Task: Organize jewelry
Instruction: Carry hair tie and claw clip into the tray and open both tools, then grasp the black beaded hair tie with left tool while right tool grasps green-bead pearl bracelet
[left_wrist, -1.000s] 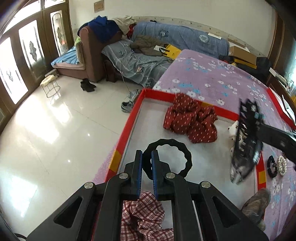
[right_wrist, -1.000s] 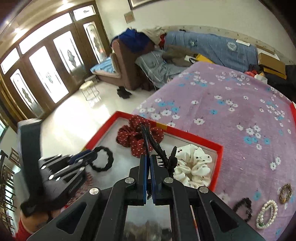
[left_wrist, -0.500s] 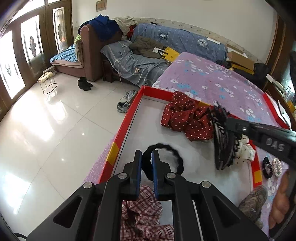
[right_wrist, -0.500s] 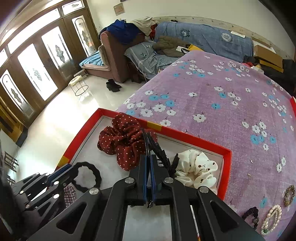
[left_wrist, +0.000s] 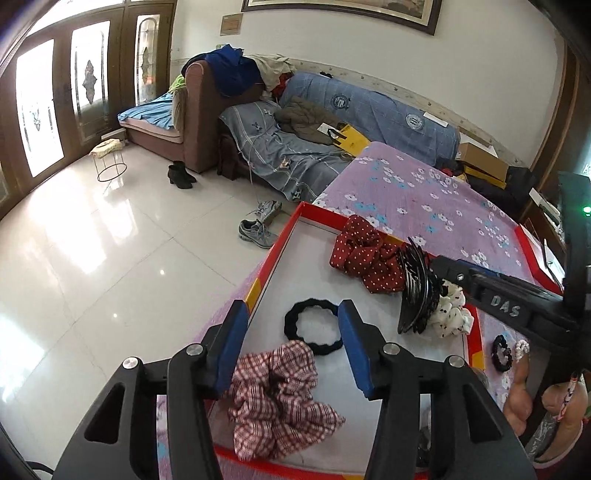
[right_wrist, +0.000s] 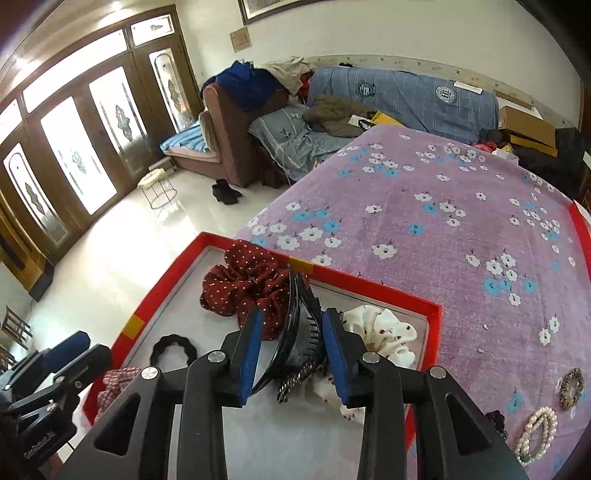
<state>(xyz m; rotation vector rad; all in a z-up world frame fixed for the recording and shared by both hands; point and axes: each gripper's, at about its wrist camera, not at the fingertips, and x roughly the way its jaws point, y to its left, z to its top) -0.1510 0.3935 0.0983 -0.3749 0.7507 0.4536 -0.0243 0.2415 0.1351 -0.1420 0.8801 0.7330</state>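
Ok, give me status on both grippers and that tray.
Left gripper jaws just opened, black hair tie lying loose in red tray. Right gripper jaws just opened, black claw clip between them. Scrunchies crowd the tray.

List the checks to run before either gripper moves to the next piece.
1. Left gripper free of black hair tie: ok. Its jaws have just been opening, with nothing between them, and the tie lies flat in the red tray.
2. Right gripper clear of black claw clip: cannot tell. Its jaws have just been opening, and the clip stands between them.
3. Clip at rest: cannot tell. It leans against the red dotted scrunchie.
4. All pieces in tray: not ok. The pearl bracelet lies outside on the purple cloth.
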